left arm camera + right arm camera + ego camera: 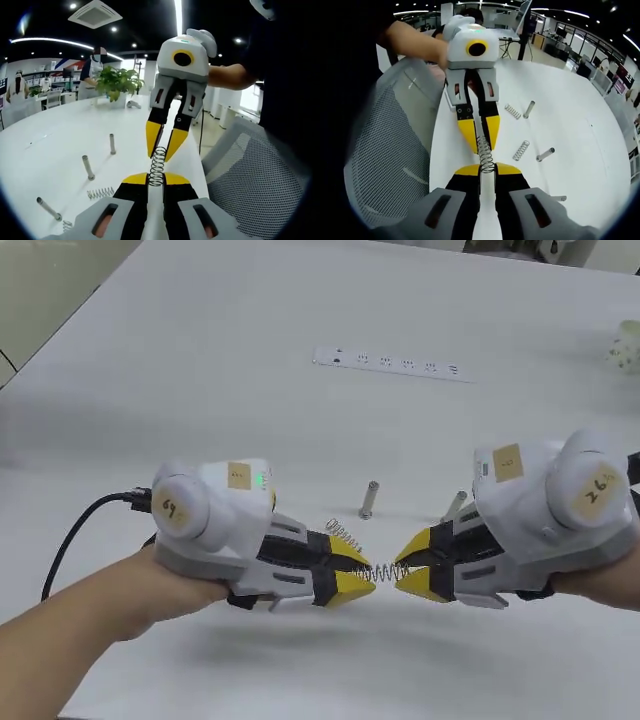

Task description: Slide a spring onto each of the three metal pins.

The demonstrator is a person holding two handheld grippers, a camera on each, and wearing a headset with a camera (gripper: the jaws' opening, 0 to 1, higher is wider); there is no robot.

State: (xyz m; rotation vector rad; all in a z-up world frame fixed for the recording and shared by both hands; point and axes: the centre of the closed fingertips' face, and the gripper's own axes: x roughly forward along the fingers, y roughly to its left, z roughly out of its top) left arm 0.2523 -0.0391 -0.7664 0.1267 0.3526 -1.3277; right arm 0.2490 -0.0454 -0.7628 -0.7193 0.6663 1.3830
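Observation:
A small steel spring (pixel 385 570) hangs level between my two grippers, above the white table (pixel 200 390). My left gripper (pixel 352 576) is shut on one end of the spring (pixel 157 165). My right gripper (pixel 403 576) pinches the other end of the spring (pixel 484 152). The two pairs of yellow tips face each other closely. Two metal pins (pixel 368 500) (pixel 455 505) stand just beyond the grippers. Three pins (pixel 112 144) (pixel 88 167) (pixel 49 209) appear in the left gripper view. Loose springs (pixel 340 533) (pixel 100 192) (pixel 521 150) lie near the pins.
A white power strip (pixel 390 363) lies far back on the table. A black cable (pixel 80 530) trails from the left gripper. A mesh chair (pixel 250 175) stands at the table's edge, and a potted plant (pixel 117 82) sits at its far end, with people beyond.

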